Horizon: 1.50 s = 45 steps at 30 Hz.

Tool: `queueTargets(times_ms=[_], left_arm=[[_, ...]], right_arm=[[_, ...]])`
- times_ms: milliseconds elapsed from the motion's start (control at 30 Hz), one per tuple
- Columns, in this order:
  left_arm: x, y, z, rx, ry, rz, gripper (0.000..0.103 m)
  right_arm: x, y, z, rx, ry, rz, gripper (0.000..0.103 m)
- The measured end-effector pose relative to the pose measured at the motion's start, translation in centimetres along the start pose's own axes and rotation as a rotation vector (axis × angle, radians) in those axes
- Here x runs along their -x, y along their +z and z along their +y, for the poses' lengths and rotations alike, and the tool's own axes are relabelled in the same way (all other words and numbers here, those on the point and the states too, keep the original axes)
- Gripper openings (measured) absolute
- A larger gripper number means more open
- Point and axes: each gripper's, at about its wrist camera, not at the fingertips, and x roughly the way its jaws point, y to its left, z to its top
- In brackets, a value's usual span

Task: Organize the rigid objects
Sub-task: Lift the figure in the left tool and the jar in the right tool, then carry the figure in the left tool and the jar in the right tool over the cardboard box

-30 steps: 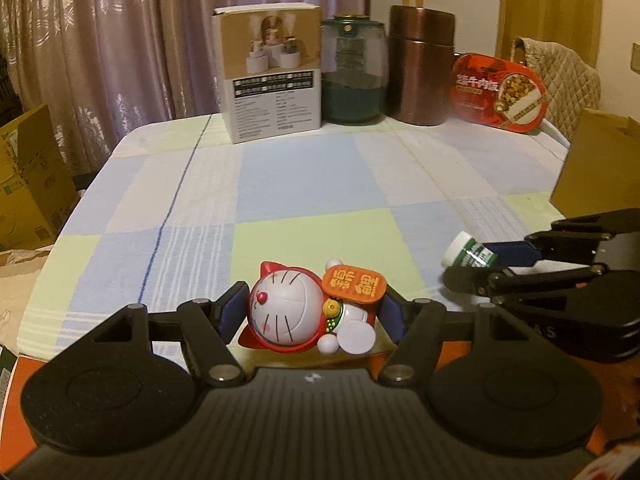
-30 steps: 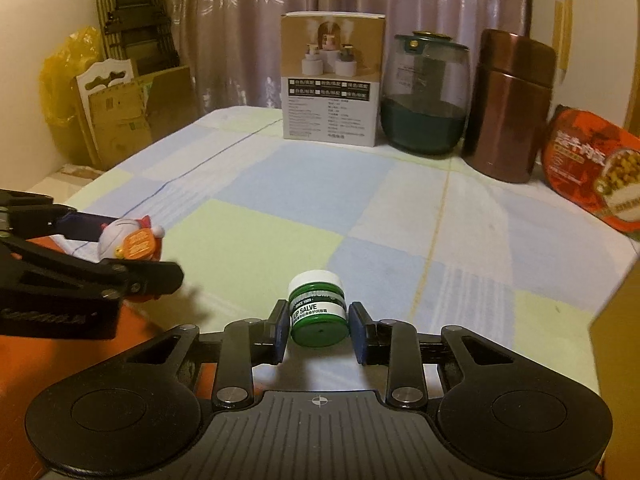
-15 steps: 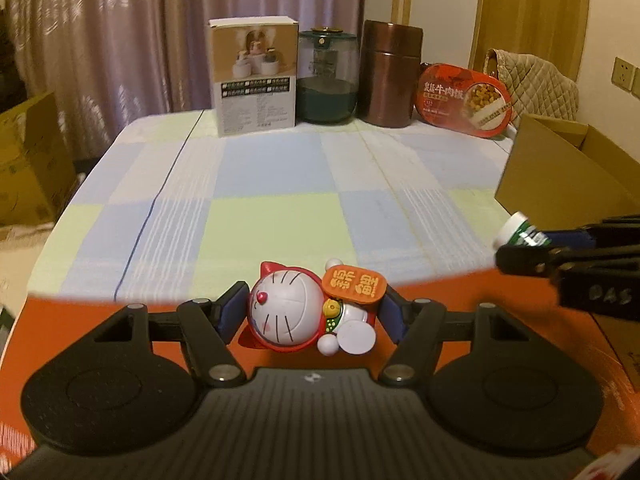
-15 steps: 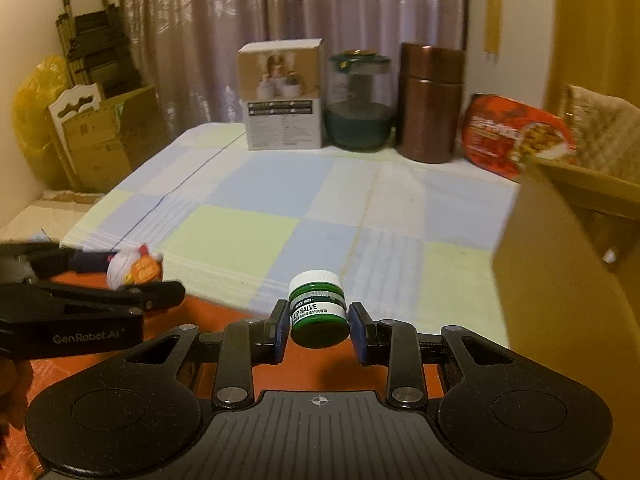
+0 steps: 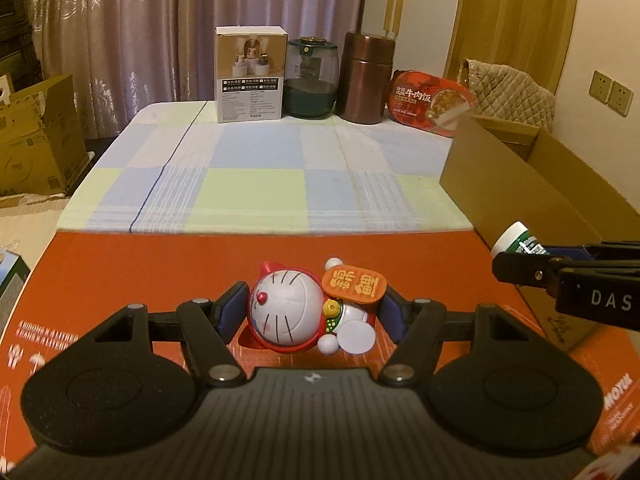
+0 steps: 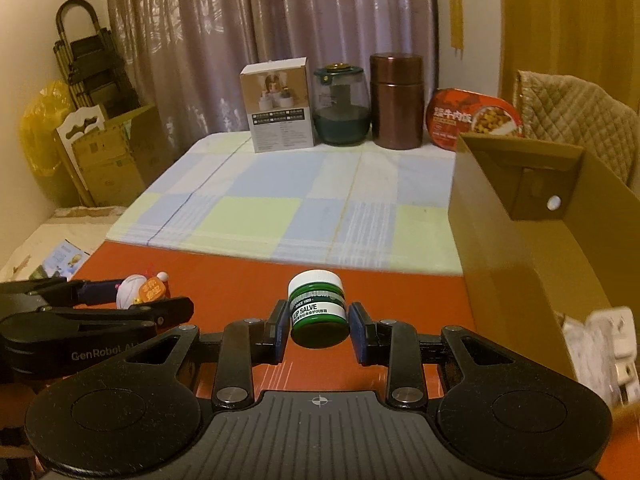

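On the green jar (image 6: 318, 312) we read "LIP SALVE" in white, with "SINCE 1869" in small print above it, too small to be sure of. The left gripper (image 6: 132, 312) bears "GenRobot" on its side; the right gripper (image 5: 520, 254) shows "DAS". The red food bowl (image 5: 430, 104) carries "牛肉饭". The cat figurine (image 5: 308, 312) holds an orange plaque (image 5: 354, 286) with gold characters we cannot make out.

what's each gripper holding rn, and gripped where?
Left gripper: white-and-red cat figurine, clamped head-to-body. Right gripper: green lip-salve jar with white lid, clamped across its sides.
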Motion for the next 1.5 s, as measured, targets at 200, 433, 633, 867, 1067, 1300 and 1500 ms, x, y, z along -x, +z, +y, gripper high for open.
queueTargets(times_ms=[200, 433, 633, 867, 1067, 1300, 1500], left_arm=[[3.3, -0.8, -0.9, 0.004, 0.006, -0.004, 0.064], [6.7, -1.4, -2.1, -0.009, -0.004, -0.016, 0.064], [9.1, -1.6, -4.7, -0.034, -0.04, -0.028, 0.064], [10.6, -1.9, -9.8, -0.069, -0.13, -0.027, 0.064], [11.0, -2.0, -13.3, -0.072, -0.208, -0.005, 0.064], [11.1, -1.6, -17.2, -0.141, -0.247, -0.002, 0.064], [10.9, -1.0, -21.1, -0.197, -0.293, -0.006, 0.064]], right_arm=[[3.2, -1.0, 0.2, -0.037, 0.001, 0.002, 0.028], [6.7, -2.5, 0.4, -0.031, -0.015, 0.026, 0.028], [10.3, -3.8, -0.1, 0.002, -0.047, 0.015, 0.028], [13.8, -4.9, -2.5, -0.035, -0.098, 0.004, 0.028], [16.9, -6.1, -5.3, -0.064, -0.163, -0.008, 0.028], [19.4, -6.8, -8.6, -0.109, -0.222, -0.028, 0.028], [20.6, -6.6, -11.2, -0.145, -0.26, -0.05, 0.028]])
